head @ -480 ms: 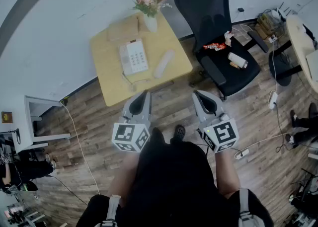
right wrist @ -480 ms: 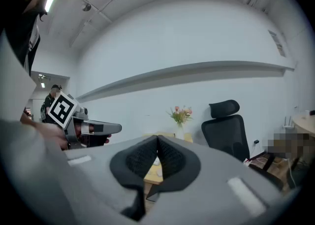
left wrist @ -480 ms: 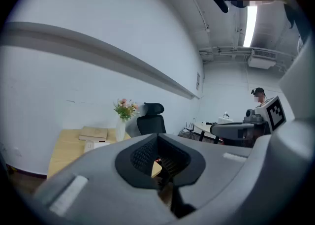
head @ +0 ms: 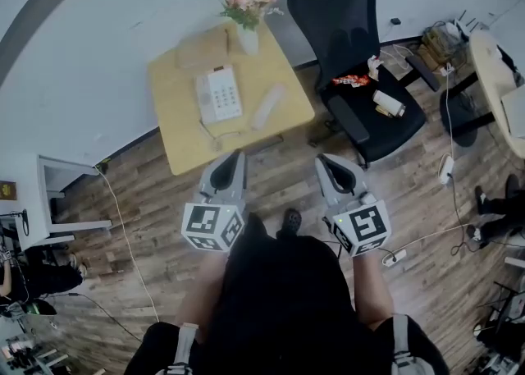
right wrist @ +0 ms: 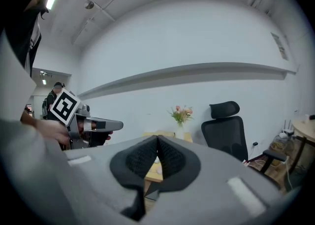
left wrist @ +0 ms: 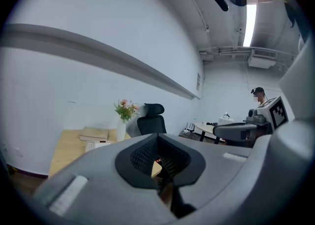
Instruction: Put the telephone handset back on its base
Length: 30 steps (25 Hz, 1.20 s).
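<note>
A white telephone base (head: 219, 94) lies on a small yellow table (head: 182, 131) against the wall. The white handset (head: 268, 105) lies off the base, to its right on the tabletop, joined by a cord at the table's front. My left gripper (head: 237, 156) hovers over the floor just short of the table's front edge, jaws shut and empty. My right gripper (head: 323, 160) hangs level with it to the right, also shut with nothing held. In the left gripper view the base (left wrist: 94, 144) shows faintly past the closed pads.
A vase of flowers (head: 248, 16) and a flat brown box (head: 202, 49) stand at the table's back. A black office chair (head: 361, 78) with small items on its seat is right of the table. Cables and a power strip (head: 394, 257) lie on the wood floor.
The whole view has shifted slightly; both grippers stay side by side in front of the table, shut as before.
</note>
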Each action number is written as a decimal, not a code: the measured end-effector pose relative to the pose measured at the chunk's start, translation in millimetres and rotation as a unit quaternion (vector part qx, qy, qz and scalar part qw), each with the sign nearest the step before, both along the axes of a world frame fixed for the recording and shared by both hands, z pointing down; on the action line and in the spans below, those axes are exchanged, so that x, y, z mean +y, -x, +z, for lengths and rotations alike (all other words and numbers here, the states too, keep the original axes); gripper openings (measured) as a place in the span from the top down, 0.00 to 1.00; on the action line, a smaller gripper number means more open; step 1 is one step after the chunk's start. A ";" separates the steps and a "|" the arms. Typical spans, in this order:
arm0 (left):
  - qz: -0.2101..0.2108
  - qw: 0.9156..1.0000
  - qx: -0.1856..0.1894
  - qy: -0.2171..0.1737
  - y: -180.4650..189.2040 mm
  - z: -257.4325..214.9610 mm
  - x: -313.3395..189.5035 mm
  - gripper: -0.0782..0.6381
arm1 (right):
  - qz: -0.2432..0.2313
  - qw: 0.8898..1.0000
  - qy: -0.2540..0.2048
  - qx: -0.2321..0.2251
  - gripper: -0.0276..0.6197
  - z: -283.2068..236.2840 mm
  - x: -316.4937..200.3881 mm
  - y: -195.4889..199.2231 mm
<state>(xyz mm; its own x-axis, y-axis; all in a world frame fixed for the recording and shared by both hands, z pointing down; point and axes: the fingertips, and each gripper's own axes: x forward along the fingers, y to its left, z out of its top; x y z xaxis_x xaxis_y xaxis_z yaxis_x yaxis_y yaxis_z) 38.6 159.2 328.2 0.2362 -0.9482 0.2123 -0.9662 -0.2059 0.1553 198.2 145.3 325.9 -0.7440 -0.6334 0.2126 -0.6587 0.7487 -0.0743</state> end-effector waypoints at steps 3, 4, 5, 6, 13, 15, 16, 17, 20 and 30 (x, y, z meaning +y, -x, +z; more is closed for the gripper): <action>0.002 1.000 -0.005 0.001 -6.2 0.2 1.5 0.88 | -0.005 1.000 -0.004 -0.005 0.95 -2.8 3.0 -2.4; 0.003 1.000 -0.006 0.002 -8.3 0.6 2.2 0.88 | -0.008 1.000 -0.006 -0.008 0.95 -4.3 5.0 -2.4; 0.003 1.000 -0.006 0.003 -10.1 1.4 2.9 0.88 | -0.012 1.000 -0.008 -0.009 0.95 -5.7 7.4 -1.6; 0.003 1.000 -0.007 0.005 -11.7 2.8 3.8 0.88 | -0.017 1.000 -0.009 -0.008 0.95 -6.7 9.9 -0.2; 0.006 1.000 -0.001 0.019 -21.7 17.1 9.0 0.88 | -0.011 1.000 0.016 0.002 0.95 9.7 14.0 -9.4; 0.007 1.000 0.003 0.025 -22.4 21.5 9.6 0.88 | -0.005 1.000 0.021 -0.001 0.95 11.0 12.6 -12.2; 0.008 1.000 0.004 0.026 -22.6 22.8 9.9 0.88 | -0.004 1.000 0.022 -0.003 0.95 10.8 12.1 -13.0; 0.010 1.000 0.005 0.027 -22.8 23.7 10.2 0.88 | -0.003 1.000 0.023 -0.005 0.95 10.6 11.7 -13.1; 0.013 0.999 0.006 0.030 -20.9 27.6 9.8 0.87 | -0.001 1.000 0.027 -0.005 0.95 12.5 10.4 -10.0; 0.032 0.998 0.013 0.044 -13.2 44.5 -9.3 0.87 | 0.013 0.999 0.039 0.000 0.95 16.4 -3.2 0.5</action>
